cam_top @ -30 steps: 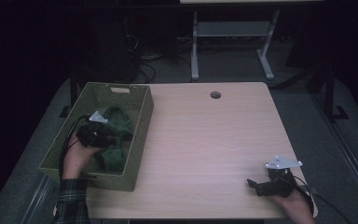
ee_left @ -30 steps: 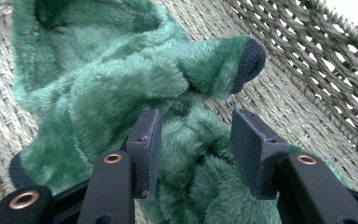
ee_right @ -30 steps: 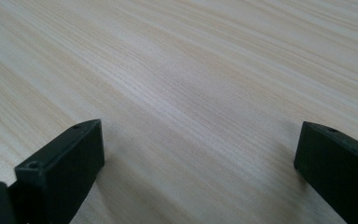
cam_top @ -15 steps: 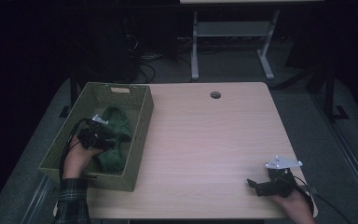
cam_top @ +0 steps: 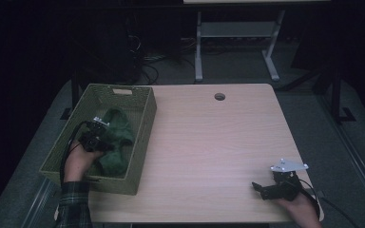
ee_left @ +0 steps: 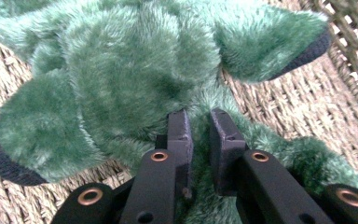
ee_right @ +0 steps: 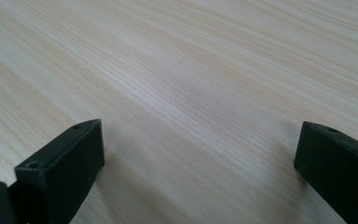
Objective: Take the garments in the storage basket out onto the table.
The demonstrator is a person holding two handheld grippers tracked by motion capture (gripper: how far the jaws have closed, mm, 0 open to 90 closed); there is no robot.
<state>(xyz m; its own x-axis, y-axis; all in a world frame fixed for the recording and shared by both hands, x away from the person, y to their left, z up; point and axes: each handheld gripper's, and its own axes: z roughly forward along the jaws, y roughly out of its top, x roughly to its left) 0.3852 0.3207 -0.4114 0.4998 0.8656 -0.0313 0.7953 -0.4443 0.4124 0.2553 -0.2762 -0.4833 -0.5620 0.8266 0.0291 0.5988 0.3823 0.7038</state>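
The step in hand looks like taking the green plush toy (cam_top: 115, 137) out of the woven basket (cam_top: 142, 137), which stands at the left side of the table (cam_top: 218, 142). The left claw (ee_left: 200, 135) has just been closing, and in the left gripper view its two black jaws stand close together with a narrow fold of green fur pinched between them, low on the toy's body where the limbs meet. To do this well, the grip should be judged before any lift: a pinch on pile alone may slip, so it would be wiser to have a good fold of fabric and stuffing between the pads, then raise the toy straight up until its limbs are above the basket's wall, which looks tall enough to catch a trailing leg or tip the basket. A slow lift would show early whether the hold is sound. The right claw (cam_top: 266, 189) rests at the near right corner of the table, well apart from the basket, jaws spread wide over bare wood and holding nothing; it could steady the basket's rim if needed. As for the container, the basket holds the plush toy, which lies sprawled on the woven floor toward the right-hand wall, dark-tipped limbs (ee_left: 9, 163) splayed outward; I can make out nothing else inside.
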